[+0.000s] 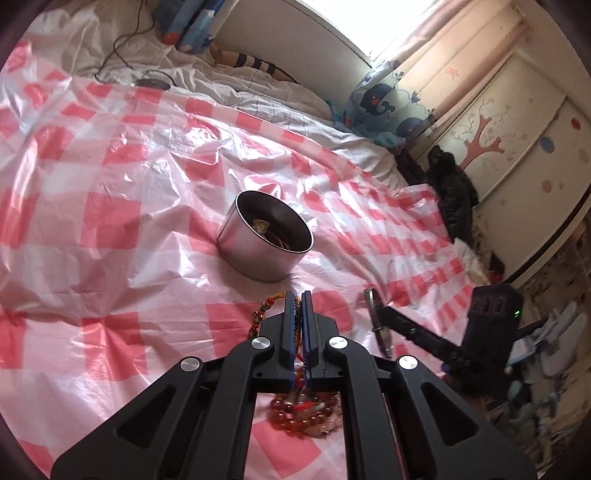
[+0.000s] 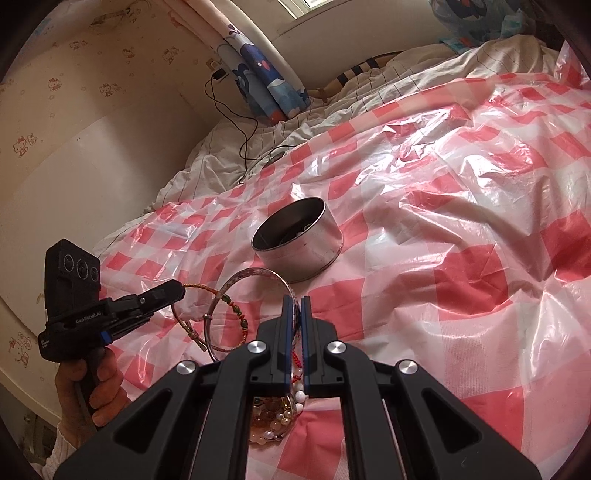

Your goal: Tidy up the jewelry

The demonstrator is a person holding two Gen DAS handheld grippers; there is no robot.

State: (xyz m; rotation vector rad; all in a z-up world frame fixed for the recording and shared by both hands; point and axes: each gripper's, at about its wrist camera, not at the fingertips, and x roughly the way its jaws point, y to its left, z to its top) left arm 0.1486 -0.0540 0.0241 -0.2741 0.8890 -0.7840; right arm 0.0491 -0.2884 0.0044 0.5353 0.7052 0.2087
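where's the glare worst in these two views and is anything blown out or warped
Left wrist view: the window is blown out white, and glare streaks the checked plastic sheet behind the metal tin. Right wrist view: shiny patches on the sheet right of the tin. Both are fisheye-bowed with dark corners.

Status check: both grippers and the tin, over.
Left gripper shut on a beaded cord bracelet. Right gripper shut on a pink bangle. Open tin ahead, pieces inside. Path clear.
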